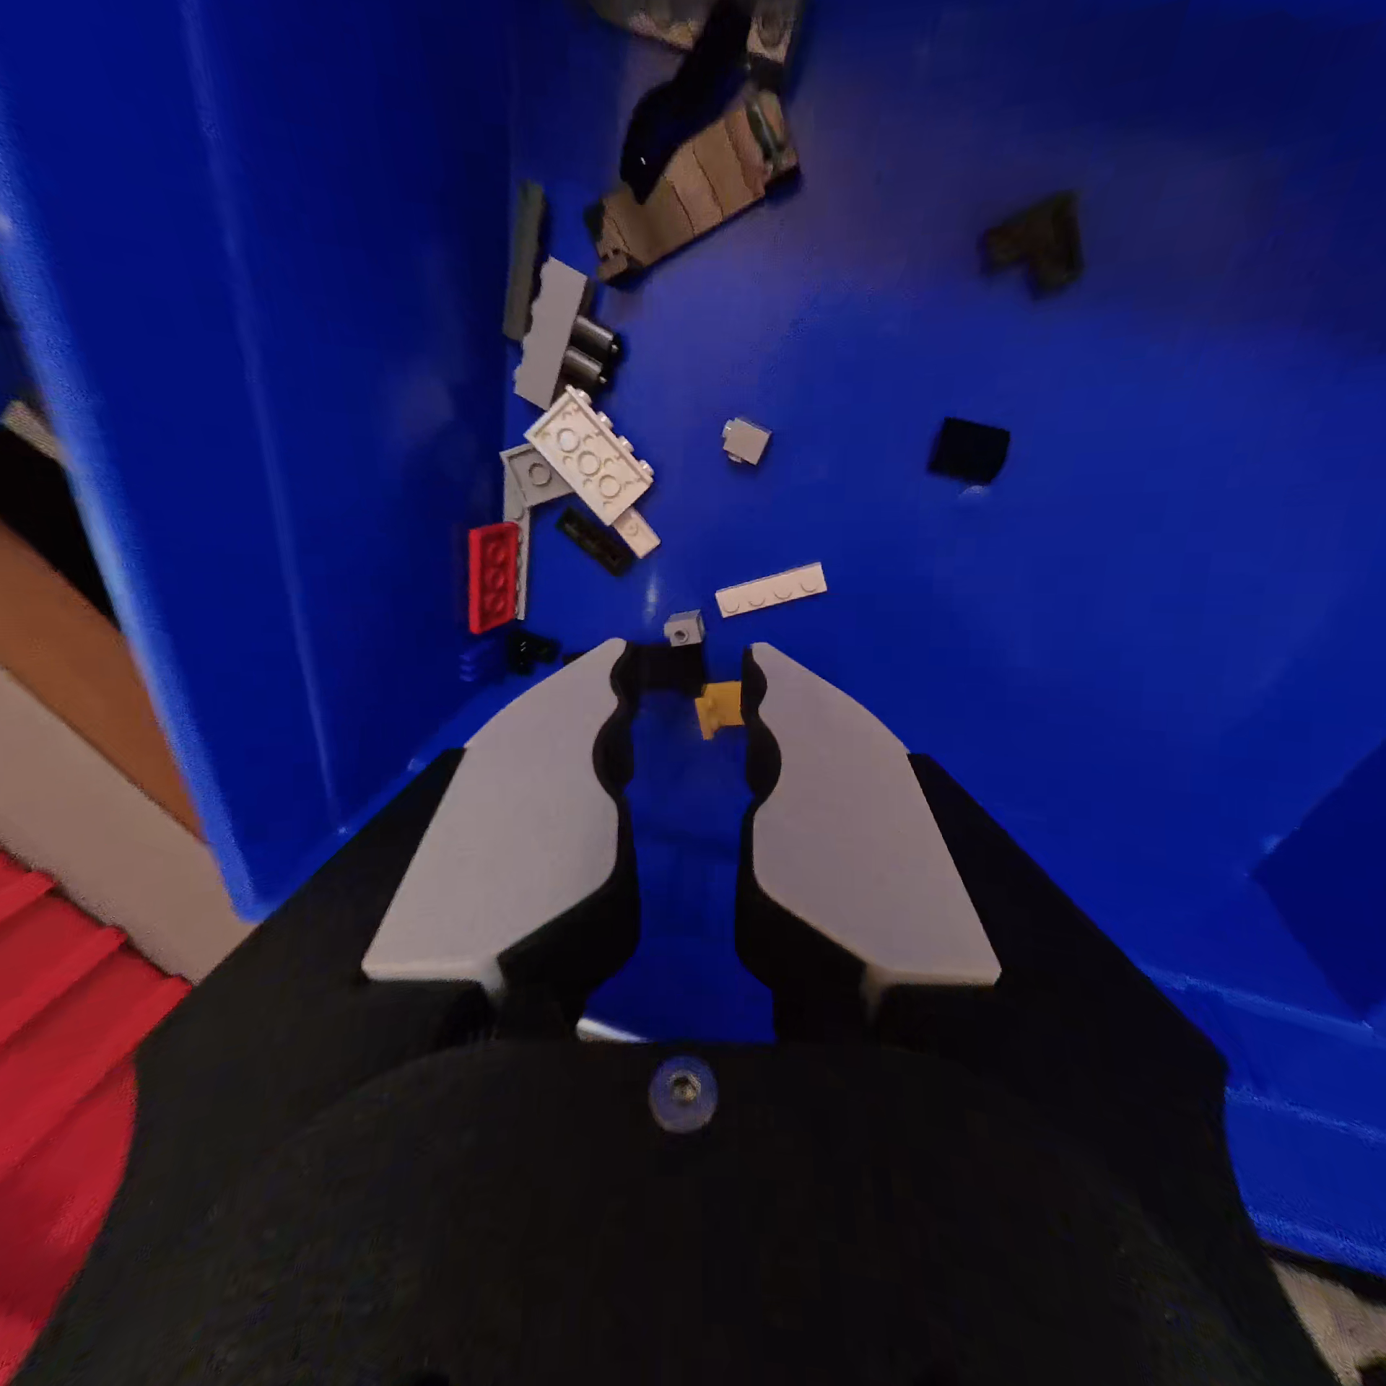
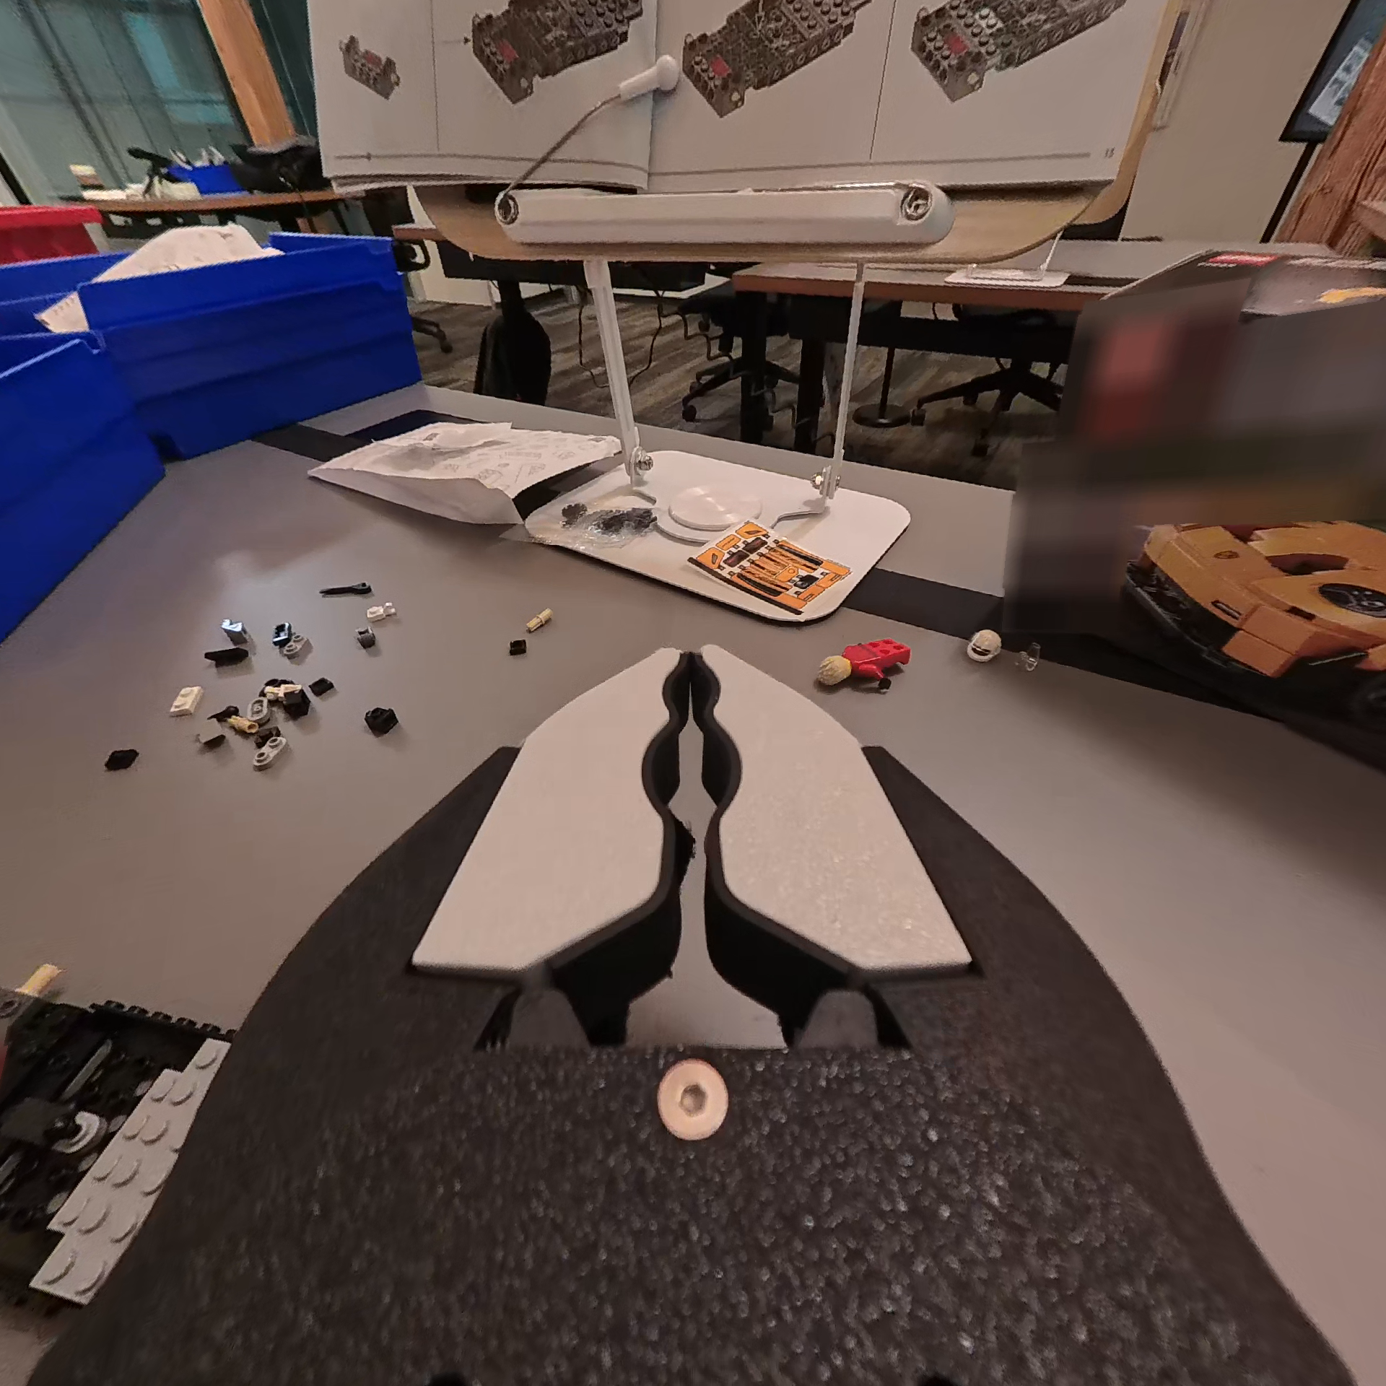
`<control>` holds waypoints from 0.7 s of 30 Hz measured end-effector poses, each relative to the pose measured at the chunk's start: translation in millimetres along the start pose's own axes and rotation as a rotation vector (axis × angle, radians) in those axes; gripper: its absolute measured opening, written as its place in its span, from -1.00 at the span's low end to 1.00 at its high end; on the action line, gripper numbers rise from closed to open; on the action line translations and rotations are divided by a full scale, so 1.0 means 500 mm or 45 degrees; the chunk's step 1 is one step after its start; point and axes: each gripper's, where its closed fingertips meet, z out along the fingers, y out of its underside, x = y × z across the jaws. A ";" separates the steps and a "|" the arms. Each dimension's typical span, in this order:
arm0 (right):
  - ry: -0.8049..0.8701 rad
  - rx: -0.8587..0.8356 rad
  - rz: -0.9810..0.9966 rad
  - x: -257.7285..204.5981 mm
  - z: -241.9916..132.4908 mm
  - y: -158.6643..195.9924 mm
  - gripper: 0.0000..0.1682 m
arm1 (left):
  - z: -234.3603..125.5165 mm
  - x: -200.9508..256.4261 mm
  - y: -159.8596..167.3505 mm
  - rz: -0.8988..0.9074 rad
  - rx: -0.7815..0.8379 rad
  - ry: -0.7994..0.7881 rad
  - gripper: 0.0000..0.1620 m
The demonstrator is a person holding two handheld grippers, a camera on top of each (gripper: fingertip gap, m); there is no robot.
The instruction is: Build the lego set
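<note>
My left gripper (image 1: 684, 660) is open inside a blue bin (image 1: 1050, 600), low over its floor. A black brick (image 1: 667, 669) lies between the fingertips, with a small grey brick (image 1: 684, 628) just beyond it and a yellow piece (image 1: 718, 709) by the right finger. A white plate (image 1: 589, 457), a red plate (image 1: 493, 574) and a long white plate (image 1: 771, 589) lie farther in. My right gripper (image 2: 694, 660) is shut and empty above the grey table (image 2: 1050, 862). The part-built black and grey model (image 2: 90, 1117) sits at the lower left.
Several small loose pieces (image 2: 262, 705) lie on the table to the left. A stand (image 2: 750, 517) holds the instruction booklet (image 2: 712, 75); a sticker sheet (image 2: 769, 568) lies on its base. A red minifigure (image 2: 870, 660) lies ahead. The set box (image 2: 1237, 600) stands right, blue bins (image 2: 225, 337) left. The gap from one gripper's tips to the other's is roughly 60 centimeters. The long white plate (image 1: 771, 589) is about 4 centimeters from my left fingertips.
</note>
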 end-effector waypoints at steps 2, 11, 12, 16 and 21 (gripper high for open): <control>-0.003 -0.008 -0.004 -0.001 0.001 0.003 -1.00 | 0.023 0.008 0.007 0.008 -0.084 0.048 -0.65; -0.028 -0.028 0.005 -0.004 0.004 0.009 -1.00 | 0.061 0.029 0.031 0.192 -0.287 0.055 -0.61; -0.030 -0.030 0.004 -0.006 0.005 0.010 -1.00 | 0.061 0.028 0.030 0.228 -0.301 0.033 -0.61; -0.031 -0.038 -0.006 -0.007 0.006 0.013 -1.00 | 0.064 0.028 0.021 0.409 -0.325 -0.023 -0.59; -0.031 -0.045 -0.006 -0.007 0.007 0.016 -1.00 | 0.068 0.046 0.005 0.596 -0.265 -0.021 -0.72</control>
